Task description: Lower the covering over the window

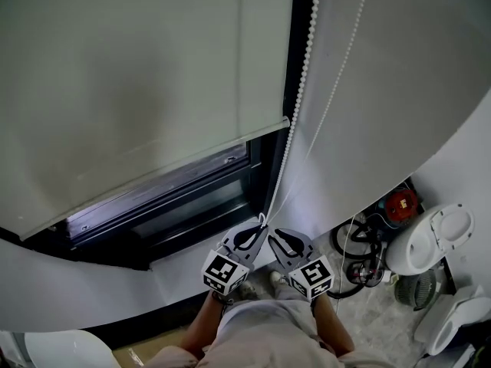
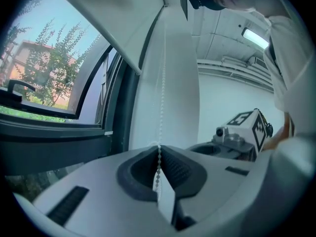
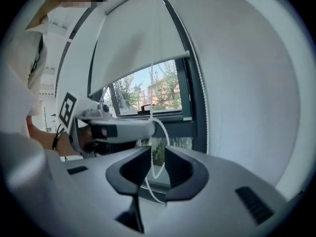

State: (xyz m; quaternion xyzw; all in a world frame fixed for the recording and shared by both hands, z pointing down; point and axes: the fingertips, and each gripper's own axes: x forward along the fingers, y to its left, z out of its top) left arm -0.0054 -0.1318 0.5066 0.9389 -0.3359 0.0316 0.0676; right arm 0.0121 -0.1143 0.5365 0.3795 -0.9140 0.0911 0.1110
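Two grippers, one bead chain (image 1: 303,90), one blind (image 1: 138,90). The left gripper (image 1: 259,225) has its jaws pinched shut on the chain. I'd guess that's the pulling hand. The right gripper (image 1: 276,234) has jaws apart with the loop hanging loose between them, likely ready to regrip. The blind covers most of the window (image 1: 176,198), bottom strip not yet covered.

Roller blind (image 1: 138,90) matt off-white cloth, faintly textured; bead chain (image 1: 304,67) small white plastic-looking beads, slight sheen; window frame (image 1: 196,198) dark, smooth, semi-gloss, metal-looking; wall (image 1: 399,90) right of it smooth matt white; left gripper (image 1: 261,223) and right gripper (image 1: 274,232) shells smooth matt grey plastic, pads (image 2: 177,168) dark, ribbed, rubbery
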